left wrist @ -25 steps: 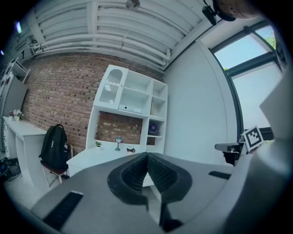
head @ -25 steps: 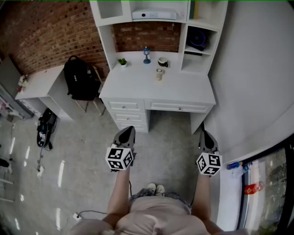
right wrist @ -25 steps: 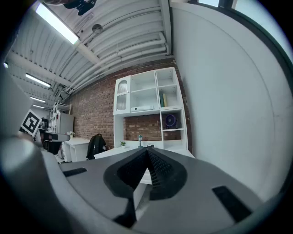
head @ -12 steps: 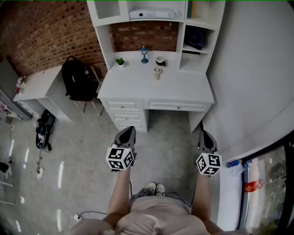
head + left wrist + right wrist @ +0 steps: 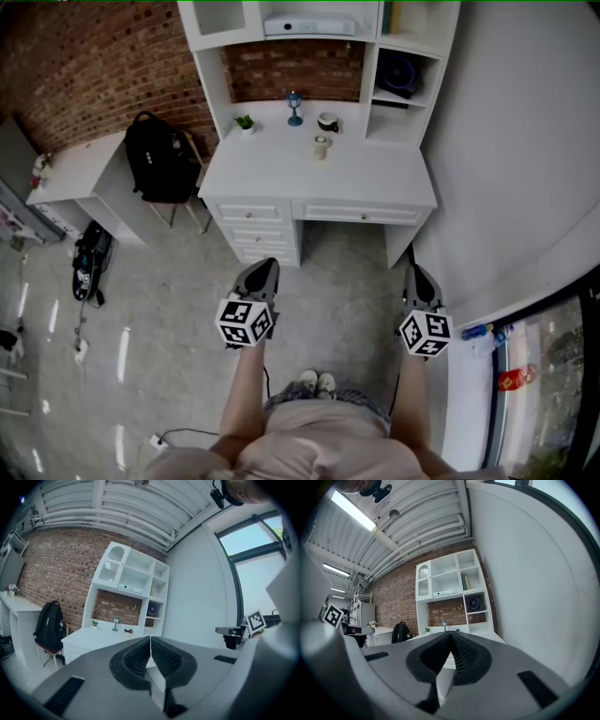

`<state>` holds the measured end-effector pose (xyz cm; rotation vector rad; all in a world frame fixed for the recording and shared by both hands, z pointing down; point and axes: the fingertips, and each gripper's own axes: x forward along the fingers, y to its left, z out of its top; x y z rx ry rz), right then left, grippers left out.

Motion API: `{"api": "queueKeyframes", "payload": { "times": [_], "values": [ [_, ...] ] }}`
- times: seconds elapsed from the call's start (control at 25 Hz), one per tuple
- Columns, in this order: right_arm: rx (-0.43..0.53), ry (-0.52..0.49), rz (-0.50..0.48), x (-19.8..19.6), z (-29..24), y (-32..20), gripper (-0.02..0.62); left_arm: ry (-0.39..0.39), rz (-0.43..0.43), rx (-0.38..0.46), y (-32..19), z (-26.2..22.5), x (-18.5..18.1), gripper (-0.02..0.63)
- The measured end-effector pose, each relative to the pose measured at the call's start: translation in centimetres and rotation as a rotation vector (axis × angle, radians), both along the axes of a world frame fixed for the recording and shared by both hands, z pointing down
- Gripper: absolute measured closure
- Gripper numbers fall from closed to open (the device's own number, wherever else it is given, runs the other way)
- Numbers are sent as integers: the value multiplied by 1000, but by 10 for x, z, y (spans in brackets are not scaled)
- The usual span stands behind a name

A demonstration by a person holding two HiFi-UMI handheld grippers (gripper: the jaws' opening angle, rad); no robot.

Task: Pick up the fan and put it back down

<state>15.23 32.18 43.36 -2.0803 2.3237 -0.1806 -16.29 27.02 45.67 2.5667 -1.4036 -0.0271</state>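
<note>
The fan [image 5: 401, 75] is small, round and dark, and stands in a cubby of the white shelf unit at the desk's right end. It also shows far off as the fan [image 5: 152, 610] in the left gripper view and as the fan [image 5: 474, 603] in the right gripper view. My left gripper [image 5: 263, 265] and right gripper [image 5: 418, 272] are held level over the floor, well short of the desk and apart from the fan. In their own views, the left gripper [image 5: 150, 638] and right gripper [image 5: 451, 633] are both shut with nothing between the pads.
The white desk [image 5: 375, 183] carries a small plant [image 5: 245, 122], a blue lamp [image 5: 294, 107], a bowl [image 5: 328, 123] and a cup [image 5: 322, 147]. A black backpack [image 5: 159, 159] rests on a chair at the left. A white wall [image 5: 506, 159] runs along the right.
The desk has slid slightly up and left in the head view. Both grippers keep their places and stay shut.
</note>
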Motion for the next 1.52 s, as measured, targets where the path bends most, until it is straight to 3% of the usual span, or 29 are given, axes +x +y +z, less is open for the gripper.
{"api": "queueKeyframes", "payload": {
  "times": [0.24, 0.28, 0.32, 0.44, 0.6, 1.52],
  "values": [
    [-15, -2, 9, 1, 3, 3, 580, -20, 36, 2, 2, -2, 5, 570],
    [-17, -3, 9, 0, 3, 4, 580, -14, 36, 4, 2, -3, 6, 495],
    [-18, -4, 10, 0, 4, 4, 580, -2, 40, 9, 2, -4, 6, 364],
    [-20, -6, 11, -1, 3, 6, 580, 17, 45, 43, 4, -10, 7, 277],
    [-22, -8, 14, -2, 1, 7, 580, 25, 21, 74, 2, -14, 2, 218],
    [0, -45, 50, -18, 9, -10, 580, 23, 57, 84, -24, -4, -2, 199]
  ]
}}
